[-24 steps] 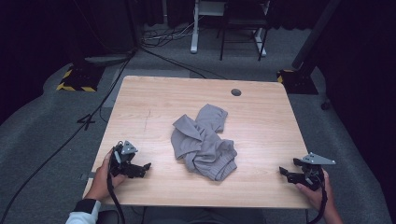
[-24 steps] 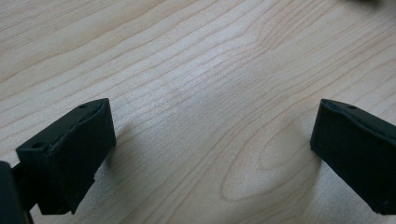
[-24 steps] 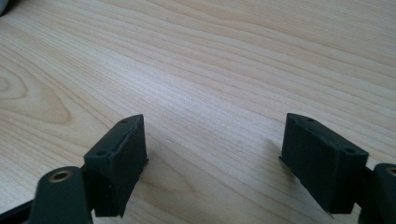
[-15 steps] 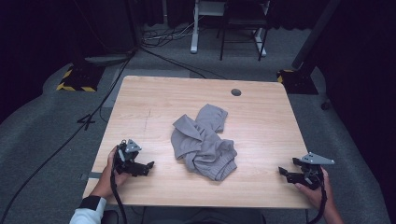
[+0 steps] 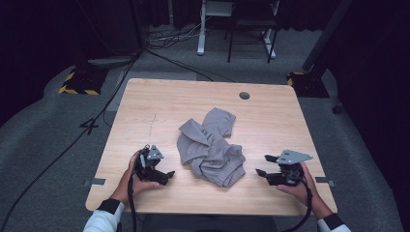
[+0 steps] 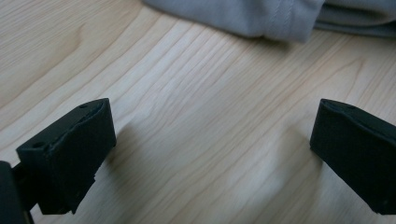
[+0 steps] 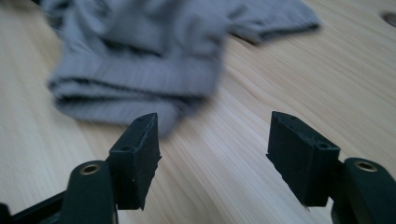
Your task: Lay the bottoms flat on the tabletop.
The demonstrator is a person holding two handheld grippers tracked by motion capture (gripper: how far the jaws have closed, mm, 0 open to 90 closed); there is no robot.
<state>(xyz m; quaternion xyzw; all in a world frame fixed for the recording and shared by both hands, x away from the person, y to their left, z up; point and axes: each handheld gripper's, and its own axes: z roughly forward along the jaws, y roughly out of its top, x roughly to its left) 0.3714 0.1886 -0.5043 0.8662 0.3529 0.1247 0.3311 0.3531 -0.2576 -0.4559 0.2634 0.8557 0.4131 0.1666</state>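
A crumpled grey garment [image 5: 210, 147] lies in a heap at the middle of the wooden table [image 5: 159, 106]. My left gripper [image 5: 167, 178] rests low on the wood just left of the heap, jaws open and pointing toward it. In the left gripper view my left gripper [image 6: 210, 154] has bare wood between its jaws, and a folded edge of the garment [image 6: 261, 16] lies a short way ahead. My right gripper [image 5: 264, 165] stands open just right of the heap. In the right gripper view my right gripper [image 7: 212, 154] holds nothing, with the garment's ribbed hem [image 7: 140, 56] close in front of its left jaw.
A round cable hole [image 5: 244, 95] sits near the table's far edge, also visible as the hole [image 7: 387, 17] in the right gripper view. Beyond the table stand a white desk frame [image 5: 200, 29] and a chair on grey carpet. Cables run across the floor [image 5: 58, 145] at the left.
Both hands have slid inward along the table's near part toward the garment, the left one to the right and the right one to the left. The garment has not moved.
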